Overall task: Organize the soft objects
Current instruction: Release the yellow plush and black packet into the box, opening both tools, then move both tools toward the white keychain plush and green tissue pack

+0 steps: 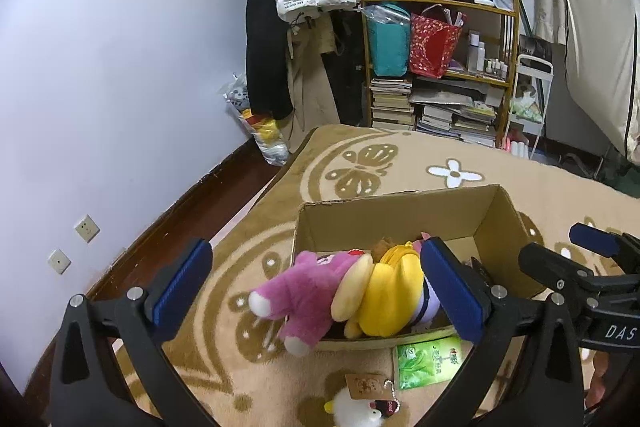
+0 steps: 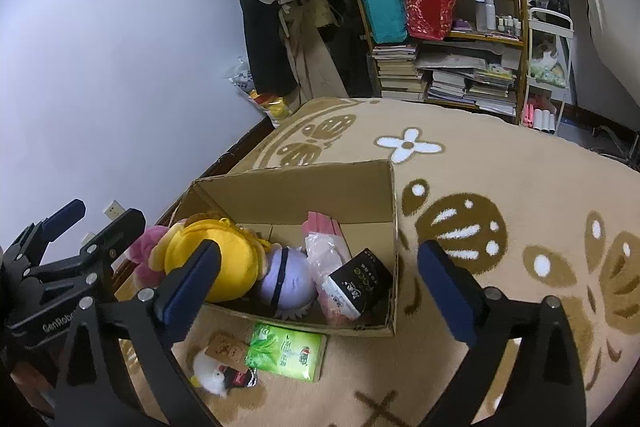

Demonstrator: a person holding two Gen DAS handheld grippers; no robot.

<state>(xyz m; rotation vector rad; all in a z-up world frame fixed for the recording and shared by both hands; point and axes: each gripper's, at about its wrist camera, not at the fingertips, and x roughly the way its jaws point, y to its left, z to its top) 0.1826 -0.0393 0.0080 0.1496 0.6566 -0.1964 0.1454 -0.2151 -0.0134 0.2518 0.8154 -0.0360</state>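
Left claw (image 1: 320, 291) and right claw (image 2: 320, 291), both spread and empty, hover over the cardboard box (image 2: 296, 187).

Between the left fingers (image 1: 182, 287), the near half of the cardboard box (image 1: 400, 215) is blocked by a pink plush (image 1: 308, 291) and a yellow plush (image 1: 394, 287). Beyond them, the far half is left open. Beyond the right fingers (image 2: 448, 291), bare carpet (image 2: 520, 163) is seen.

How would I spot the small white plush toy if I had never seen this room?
Find the open cardboard box on the tan patterned rug. On the rug in front of the box's near wall lies a green packet; the white plush toy sits just beside it. It alone is fluffy white, with a brown card tag.
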